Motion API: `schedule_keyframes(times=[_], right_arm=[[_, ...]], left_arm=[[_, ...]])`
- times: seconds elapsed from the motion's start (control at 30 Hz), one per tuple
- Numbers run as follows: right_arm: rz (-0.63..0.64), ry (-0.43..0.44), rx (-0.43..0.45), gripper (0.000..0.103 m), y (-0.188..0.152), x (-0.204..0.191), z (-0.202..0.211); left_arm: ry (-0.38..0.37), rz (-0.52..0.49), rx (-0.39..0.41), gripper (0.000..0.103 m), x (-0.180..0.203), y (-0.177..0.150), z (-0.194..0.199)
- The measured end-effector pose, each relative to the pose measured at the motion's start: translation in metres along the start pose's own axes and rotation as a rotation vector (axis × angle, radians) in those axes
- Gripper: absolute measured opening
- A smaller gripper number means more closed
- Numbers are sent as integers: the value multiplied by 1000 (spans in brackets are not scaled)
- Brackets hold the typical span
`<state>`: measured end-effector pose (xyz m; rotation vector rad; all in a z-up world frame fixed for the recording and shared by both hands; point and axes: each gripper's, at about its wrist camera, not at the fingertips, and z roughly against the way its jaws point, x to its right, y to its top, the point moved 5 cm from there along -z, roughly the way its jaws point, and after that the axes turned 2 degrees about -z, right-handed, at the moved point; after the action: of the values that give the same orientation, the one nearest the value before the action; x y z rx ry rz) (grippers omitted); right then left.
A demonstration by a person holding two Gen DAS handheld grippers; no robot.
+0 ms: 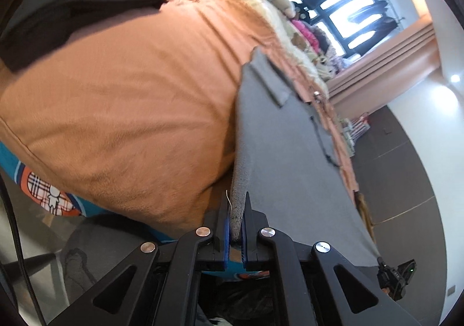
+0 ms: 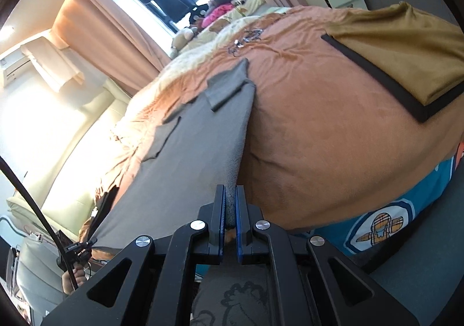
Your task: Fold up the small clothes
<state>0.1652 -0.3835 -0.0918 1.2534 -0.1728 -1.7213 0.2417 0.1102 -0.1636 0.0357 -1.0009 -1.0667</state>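
Both sets of jaws are pinched tight on the hem of a grey garment [image 1: 290, 152]: the left gripper [image 1: 235, 227] holds one corner, the right gripper [image 2: 230, 213] the other, stretching it over the orange bedspread [image 1: 130, 108]. Folded pieces, one black [image 1: 66, 7], one mustard [image 2: 406, 50], already lie aside; this one looks barely begun.

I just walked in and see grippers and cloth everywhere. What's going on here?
A person is folding clothes on a bed with a handheld gripper in each hand. The left gripper and the right gripper are each shut on an edge of the same grey garment, holding it stretched out over the orange blanket. Folded clothes already lie on the blanket: a black one and a mustard one.
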Motion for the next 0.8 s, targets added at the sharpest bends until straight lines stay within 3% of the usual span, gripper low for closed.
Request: schedule_keyframes(times=[0.63,0.8], right_arm=[[59,123,141,2,-12,-15,91],[66,138,165,2,-17,-16,109]], left_arm=[[-164,-50,169,5,62,0,126],[-169,-76,201,5,82,-5,156]])
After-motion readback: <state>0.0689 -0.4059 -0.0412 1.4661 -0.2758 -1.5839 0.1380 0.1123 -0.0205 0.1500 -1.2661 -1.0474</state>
